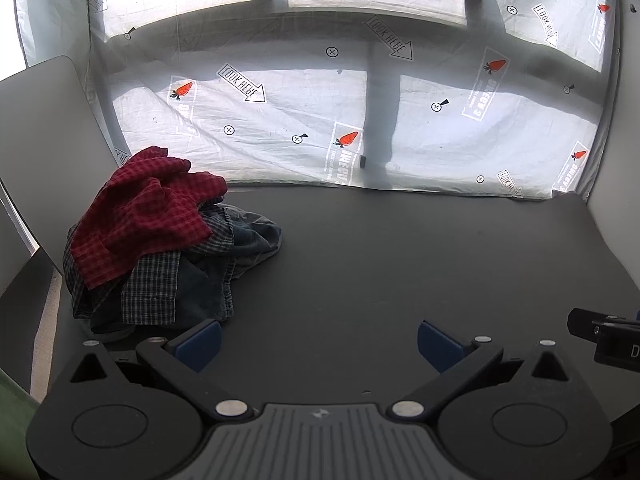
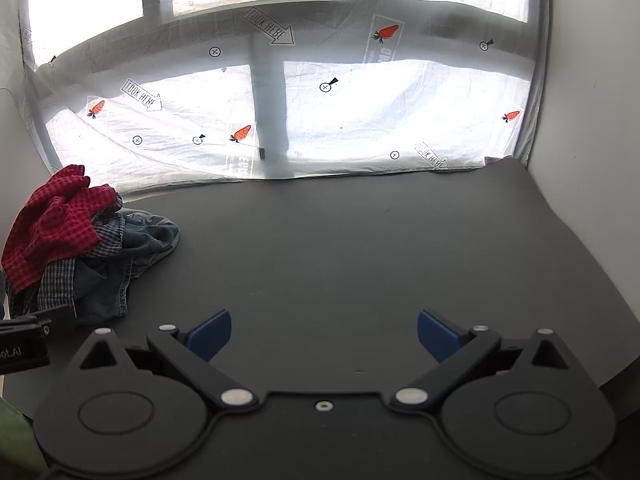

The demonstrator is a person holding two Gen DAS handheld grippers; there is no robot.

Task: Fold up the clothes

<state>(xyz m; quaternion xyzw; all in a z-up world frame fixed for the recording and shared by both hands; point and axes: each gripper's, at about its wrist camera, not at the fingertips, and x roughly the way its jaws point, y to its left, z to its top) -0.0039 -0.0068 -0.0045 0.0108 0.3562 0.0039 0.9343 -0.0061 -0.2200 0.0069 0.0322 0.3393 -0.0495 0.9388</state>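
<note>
A pile of crumpled clothes lies at the left of the dark table (image 1: 400, 248). On top is a red checked garment (image 1: 140, 212), under it a dark plaid shirt (image 1: 152, 292) and a blue denim piece (image 1: 248, 236). My left gripper (image 1: 318, 344) is open and empty, its left blue pad just in front of the pile. My right gripper (image 2: 324, 336) is open and empty over bare table, right of the pile: the red garment (image 2: 52, 220), the plaid shirt (image 2: 56, 284) and the denim piece (image 2: 144, 236). Each gripper's body shows at the other view's edge.
A white translucent sheet (image 1: 280, 120) printed with carrots and "LOOK HERE" arrows hangs behind the table's far edge. Light panels stand at the left (image 1: 44, 120) and right (image 2: 584, 120) sides.
</note>
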